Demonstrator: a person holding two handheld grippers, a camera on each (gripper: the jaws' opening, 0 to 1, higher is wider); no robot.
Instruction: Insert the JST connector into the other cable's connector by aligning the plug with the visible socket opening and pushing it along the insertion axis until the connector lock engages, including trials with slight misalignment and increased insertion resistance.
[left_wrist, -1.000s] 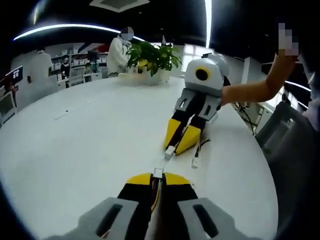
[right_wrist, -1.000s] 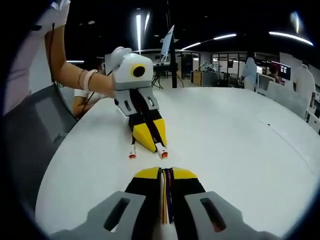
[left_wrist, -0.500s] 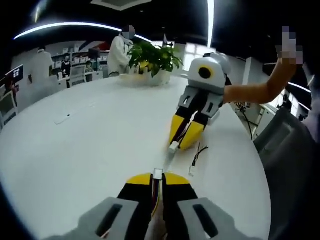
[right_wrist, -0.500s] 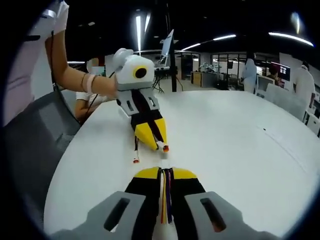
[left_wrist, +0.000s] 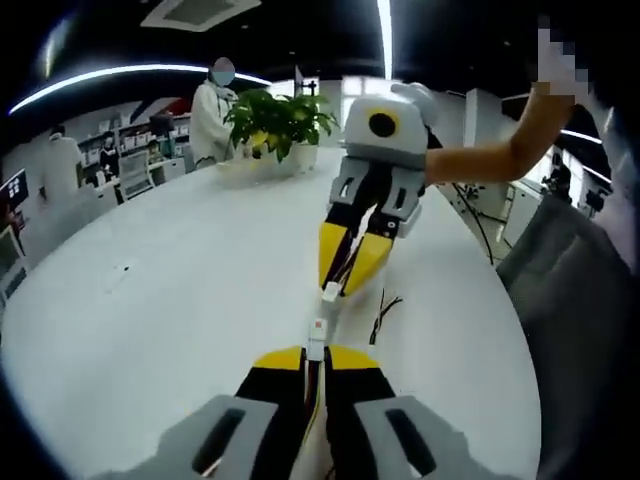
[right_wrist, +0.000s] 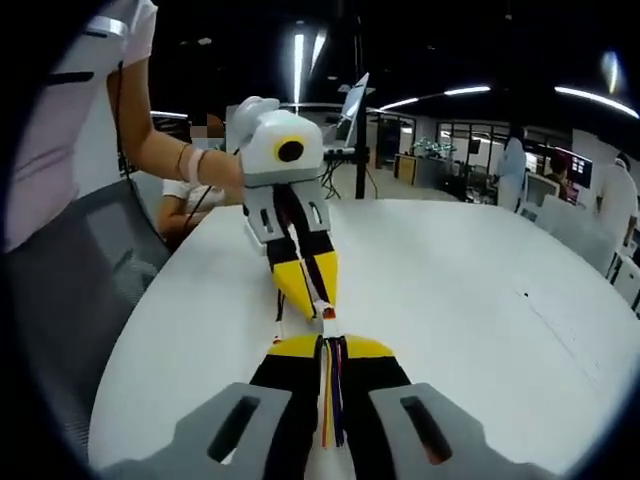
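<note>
Left gripper (left_wrist: 312, 352): we clamp one cable, its plug (left_wrist: 315, 330) out front.
Right gripper (left_wrist: 346, 272): clamped on the other cable, socket (left_wrist: 329, 293) nearly touching the plug, above the table (left_wrist: 160, 300) edge nearest us.
Advice: we square the two ends, then push straight.

In the left gripper view, the left tongs (left_wrist: 315, 357) are held low over the counter (left_wrist: 170, 290), with a connector (left_wrist: 316, 330) projecting from between their closed tips. Directly ahead, the right tongs (left_wrist: 346, 268) are pointed back toward them, tip to tip, with a second connector (left_wrist: 330, 292) at their tips; whether the two connectors touch cannot be told. A loose cable end (left_wrist: 380, 318) lies on the counter just to the right of that meeting point. A potted plant (left_wrist: 272, 117) stands at the counter's far edge, and a person (left_wrist: 210, 110) is placed behind it to the left. In the right gripper view, a chair (right_wrist: 80, 300) is set beside the counter on the left.
</note>
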